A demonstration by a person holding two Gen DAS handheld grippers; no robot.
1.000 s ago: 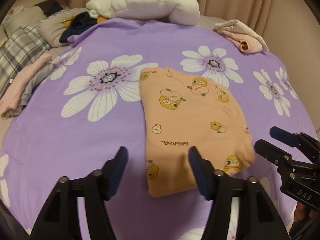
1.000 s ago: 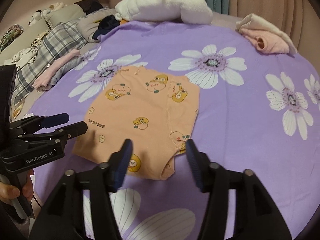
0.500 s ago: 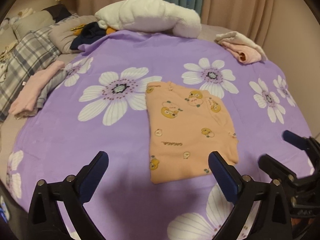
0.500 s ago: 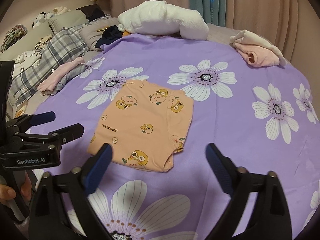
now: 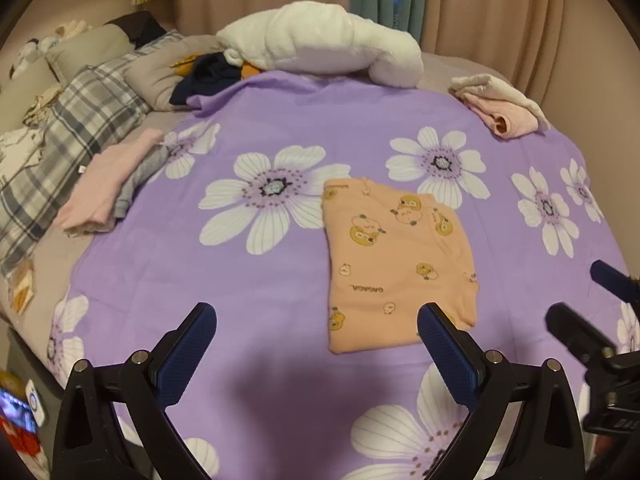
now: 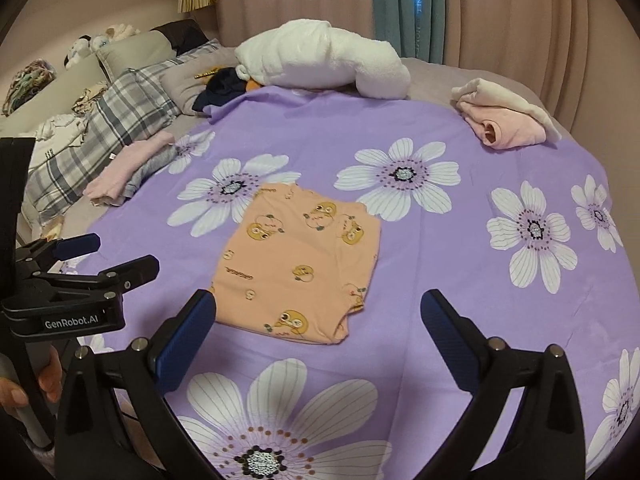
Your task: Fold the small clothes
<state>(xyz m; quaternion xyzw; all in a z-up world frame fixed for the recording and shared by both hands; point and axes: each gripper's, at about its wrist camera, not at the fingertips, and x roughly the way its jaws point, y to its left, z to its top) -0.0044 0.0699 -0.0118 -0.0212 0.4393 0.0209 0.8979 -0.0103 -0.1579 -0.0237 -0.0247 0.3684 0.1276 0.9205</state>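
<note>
A small orange garment with yellow cartoon prints (image 5: 396,264) lies folded flat in the middle of the purple flowered bedspread (image 5: 248,296); it also shows in the right wrist view (image 6: 300,260). My left gripper (image 5: 316,332) is wide open and empty, held back above the near edge of the garment. My right gripper (image 6: 318,316) is wide open and empty, just short of the garment's near edge. The left gripper also shows at the left of the right wrist view (image 6: 108,254).
A folded pink and grey pile (image 5: 108,184) lies at the bedspread's left edge. A pink and cream pile (image 5: 504,108) lies at the far right. A white plush blanket (image 5: 320,48) and plaid pillows (image 5: 68,136) are at the back.
Both grippers have opened wide and pulled back and up from the folded orange garment, which stays flat on the bedspread.
</note>
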